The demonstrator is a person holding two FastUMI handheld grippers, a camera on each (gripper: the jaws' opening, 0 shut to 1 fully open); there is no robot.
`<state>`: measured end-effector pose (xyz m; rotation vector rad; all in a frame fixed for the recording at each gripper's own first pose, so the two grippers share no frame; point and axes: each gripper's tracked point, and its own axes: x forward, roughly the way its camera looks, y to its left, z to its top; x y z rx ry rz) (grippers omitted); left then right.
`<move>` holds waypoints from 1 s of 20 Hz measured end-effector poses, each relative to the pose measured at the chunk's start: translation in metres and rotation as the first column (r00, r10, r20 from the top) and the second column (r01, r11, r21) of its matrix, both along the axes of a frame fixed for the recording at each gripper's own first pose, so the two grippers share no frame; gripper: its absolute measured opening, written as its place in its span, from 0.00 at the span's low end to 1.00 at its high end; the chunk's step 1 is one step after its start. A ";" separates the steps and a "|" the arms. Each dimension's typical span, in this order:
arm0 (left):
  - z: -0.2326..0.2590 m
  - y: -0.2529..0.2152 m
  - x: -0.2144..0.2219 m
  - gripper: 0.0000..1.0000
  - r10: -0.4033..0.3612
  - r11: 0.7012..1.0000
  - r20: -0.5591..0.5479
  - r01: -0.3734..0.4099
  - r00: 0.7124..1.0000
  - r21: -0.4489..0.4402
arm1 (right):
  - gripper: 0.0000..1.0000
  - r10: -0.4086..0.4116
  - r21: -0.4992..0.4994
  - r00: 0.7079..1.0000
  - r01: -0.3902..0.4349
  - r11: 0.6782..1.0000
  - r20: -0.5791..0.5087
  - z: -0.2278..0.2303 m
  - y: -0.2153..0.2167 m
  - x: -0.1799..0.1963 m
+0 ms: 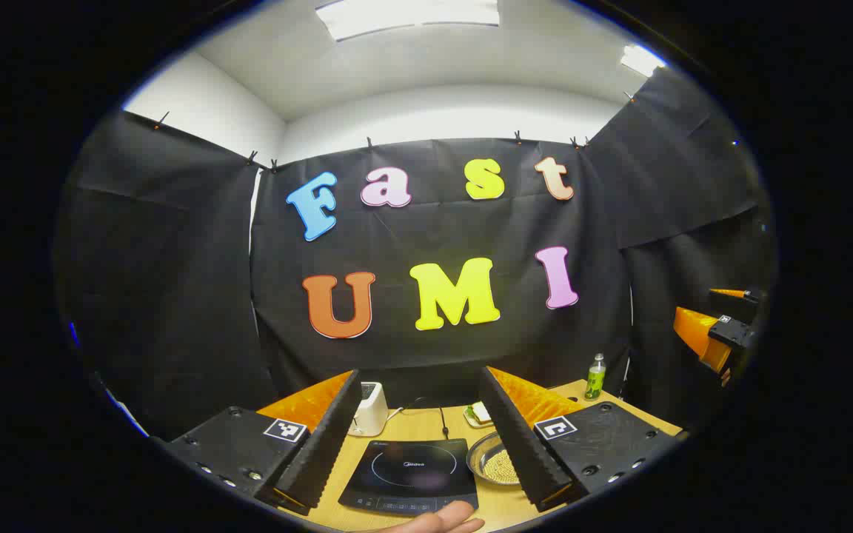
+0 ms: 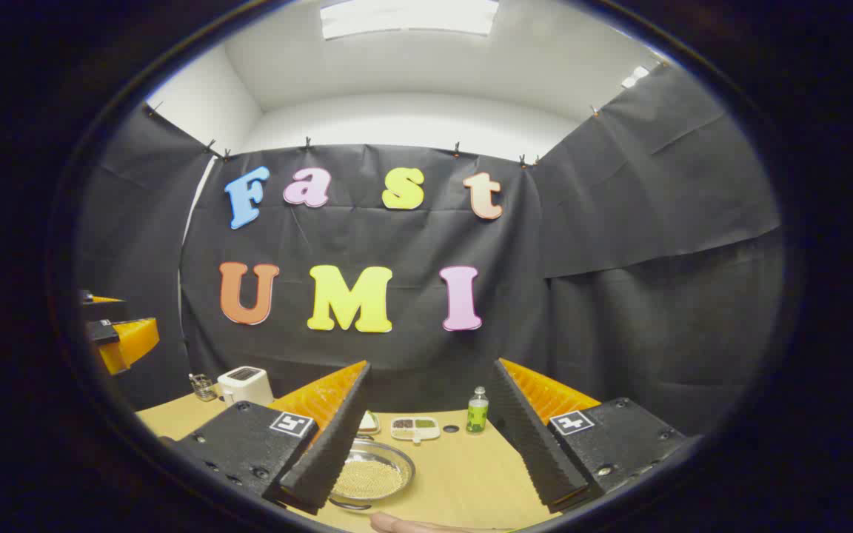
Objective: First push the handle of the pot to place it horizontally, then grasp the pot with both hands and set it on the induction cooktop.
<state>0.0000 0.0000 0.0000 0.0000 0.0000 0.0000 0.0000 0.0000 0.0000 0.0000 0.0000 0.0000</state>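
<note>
Both grippers are held up high and level over the table (image 1: 404, 426), aimed more at the back wall than at the work. The left gripper (image 1: 417, 444) has its jaws spread wide with nothing between them, and past them lies the induction cooktop (image 1: 410, 474), dark and flat near the front edge. Just right of it sits a shallow metal dish (image 1: 492, 460) of small pale grains, with a white toaster (image 1: 369, 407) behind and a green bottle (image 1: 595, 376) farther back. The right gripper (image 2: 426, 451) is likewise wide apart and empty, looking over the same dish (image 2: 375, 474), a small compartment tray (image 2: 415, 427) and the bottle (image 2: 477, 409).

I cannot pick out the pot from either view, so where it stands I cannot say. A hand (image 1: 437, 522) shows at the bottom edge, in front of the cooktop.

To my eye the first step has not begun: nothing is touched. The next move calls for tipping the grippers down to find the pot, then nudging its handle round to lie level.
</note>
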 end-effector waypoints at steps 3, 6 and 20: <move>0.000 0.012 -0.006 0.96 0.027 1.000 0.012 -0.027 1.000 -0.002 | 0.96 0.017 -0.003 1.000 -0.017 1.000 0.003 0.003 0.009 -0.003; -0.002 0.014 -0.012 0.96 0.022 1.000 0.005 -0.022 1.000 -0.012 | 0.96 0.038 -0.007 0.999 -0.038 0.999 0.008 0.005 0.013 -0.005; -0.006 0.025 -0.022 0.96 0.042 0.999 0.022 -0.042 0.999 0.022 | 0.95 0.144 0.021 0.979 -0.143 0.990 -0.142 -0.053 0.039 0.021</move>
